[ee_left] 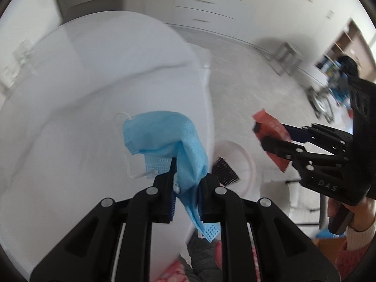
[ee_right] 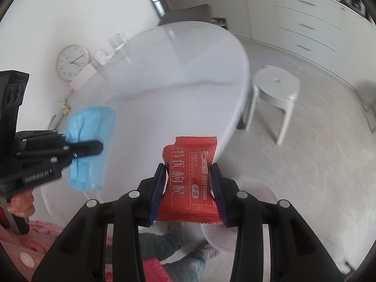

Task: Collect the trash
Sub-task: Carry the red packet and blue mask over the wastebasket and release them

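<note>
Mask (ee_left: 164, 136) pinched between left jaws — red packet (ee_right: 190, 183) clamped between right jaws.

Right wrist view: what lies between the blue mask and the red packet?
Nothing: only bare white tabletop shows behind the gap between the mask and the packet in the right wrist view.

Face mask (ee_left: 164, 138): soft non-woven cloth, matt, edges embossed in a dotted grid. Snack packet (ee_right: 190, 183): glossy red plastic film, printed. Table (ee_right: 176, 75): smooth, glossy white top. Stool (ee_right: 275, 87): matt grey plastic. Floor (ee_right: 305, 164): matt, pale, mottled.
</note>
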The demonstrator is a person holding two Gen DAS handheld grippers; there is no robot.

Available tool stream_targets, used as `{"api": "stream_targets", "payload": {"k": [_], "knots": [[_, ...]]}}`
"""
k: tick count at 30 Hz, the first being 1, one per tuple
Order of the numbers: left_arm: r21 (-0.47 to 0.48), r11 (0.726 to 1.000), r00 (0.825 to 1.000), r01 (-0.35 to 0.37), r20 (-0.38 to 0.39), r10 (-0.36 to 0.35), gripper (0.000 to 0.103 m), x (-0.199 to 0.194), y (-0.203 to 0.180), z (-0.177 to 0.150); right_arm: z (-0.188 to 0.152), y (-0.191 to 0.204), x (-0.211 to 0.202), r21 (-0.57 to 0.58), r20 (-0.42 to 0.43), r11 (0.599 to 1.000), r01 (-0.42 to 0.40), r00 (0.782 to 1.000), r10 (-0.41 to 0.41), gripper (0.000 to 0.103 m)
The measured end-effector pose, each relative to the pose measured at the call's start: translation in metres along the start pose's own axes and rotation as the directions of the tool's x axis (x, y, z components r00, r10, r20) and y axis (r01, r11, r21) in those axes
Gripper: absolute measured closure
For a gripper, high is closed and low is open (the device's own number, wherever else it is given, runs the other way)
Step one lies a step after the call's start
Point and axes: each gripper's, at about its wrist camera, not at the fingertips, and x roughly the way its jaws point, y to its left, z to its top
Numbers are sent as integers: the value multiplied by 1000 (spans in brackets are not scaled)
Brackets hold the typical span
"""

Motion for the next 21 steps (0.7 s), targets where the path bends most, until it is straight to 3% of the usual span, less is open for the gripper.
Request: {"api": "stream_targets", "payload": {"k": [4, 11, 14, 21], "knots": [[102, 993, 998, 60, -20, -58, 89, 4, -61, -9, -39, -29, -30, 70, 7, 995, 71, 997, -72, 64], [148, 987, 996, 69, -59, -61, 89, 9, -98, -26, -75, -72, -35, 114, -23, 986, 119, 993, -117, 64], [145, 988, 997, 44, -76, -34, 89, 16, -102, -32, -79, -84, -4, 105, -65, 989, 106, 993, -100, 64], [141, 990, 995, -6, -101, 21, 89, 18, -97, -43, -92, -106, 120, 89, -198, 991, 102, 977, -83, 62]]}}
